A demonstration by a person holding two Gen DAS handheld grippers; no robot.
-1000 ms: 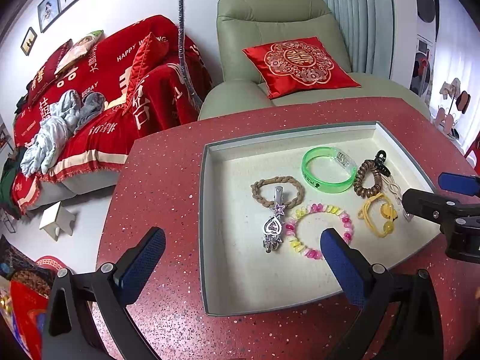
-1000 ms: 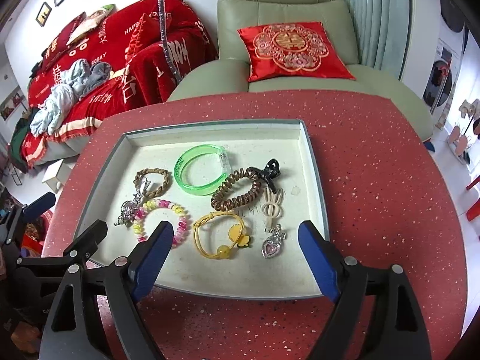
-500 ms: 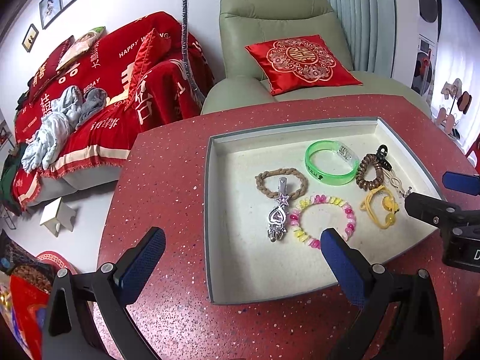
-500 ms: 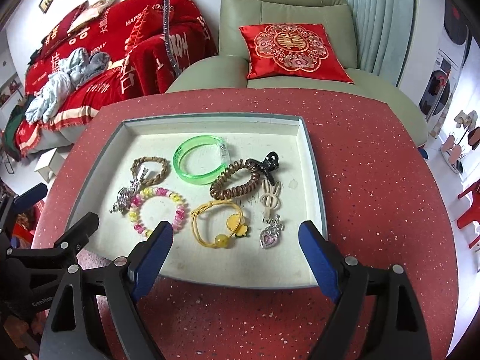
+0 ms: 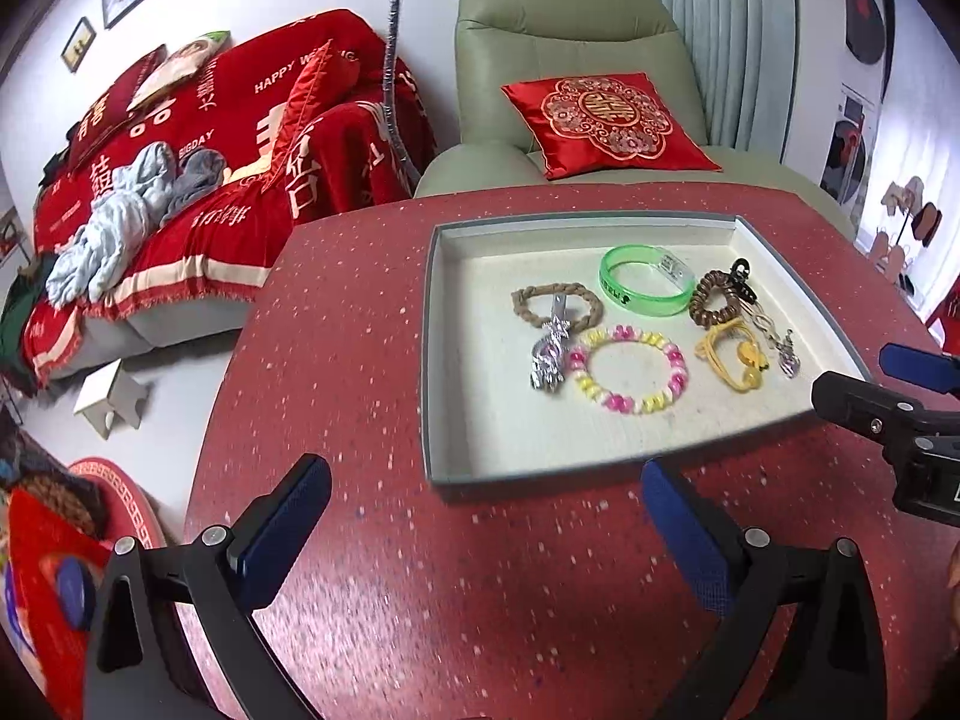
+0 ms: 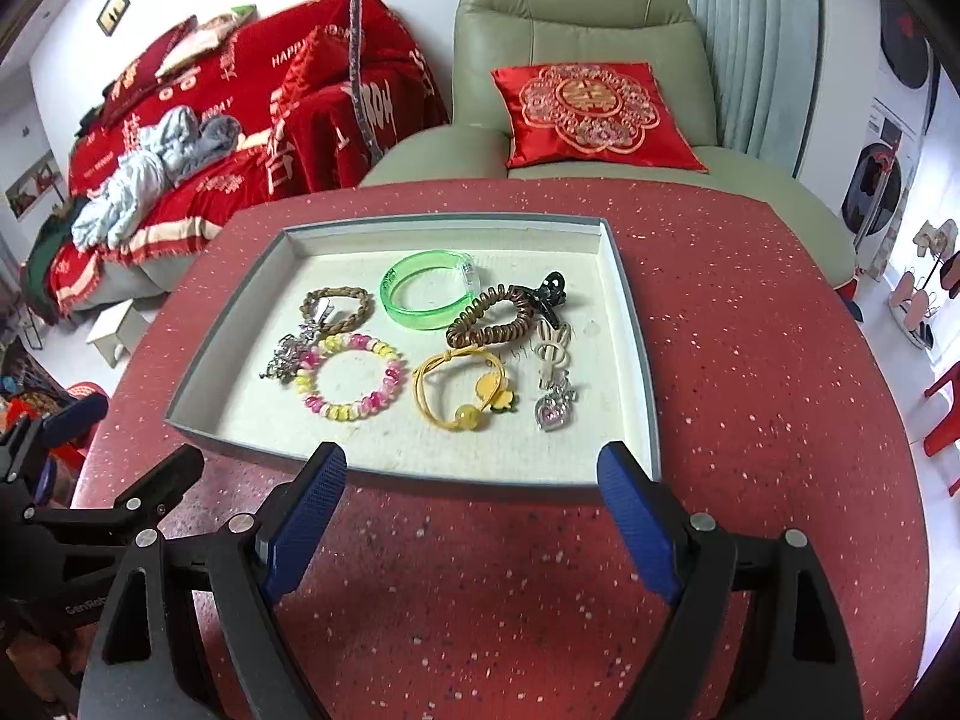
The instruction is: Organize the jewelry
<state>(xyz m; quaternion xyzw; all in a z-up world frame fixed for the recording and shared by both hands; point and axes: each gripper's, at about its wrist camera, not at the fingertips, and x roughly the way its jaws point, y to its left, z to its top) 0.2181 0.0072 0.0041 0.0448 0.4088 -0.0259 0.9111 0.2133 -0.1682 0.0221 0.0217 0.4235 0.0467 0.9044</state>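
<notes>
The worktop (image 6: 750, 360) lies bare all round the tray (image 6: 636, 324), widest on its right and near sides. Inside the tray, the rim walls every side. The left third of its floor is bare in the left view, as is a strip along the near wall. The items crowd the middle and right: green bangle (image 6: 429, 291) at the back, coil tie (image 6: 495, 315) touching the black clip (image 6: 552, 291), bead bracelet (image 6: 351, 381) against the silver clip (image 6: 288, 354), yellow tie (image 6: 462, 393) just beside the heart charm (image 6: 555, 408). Both grippers, left (image 5: 486, 516) and right (image 6: 474, 510), hang over the near worktop with jaws wide apart, empty.
</notes>
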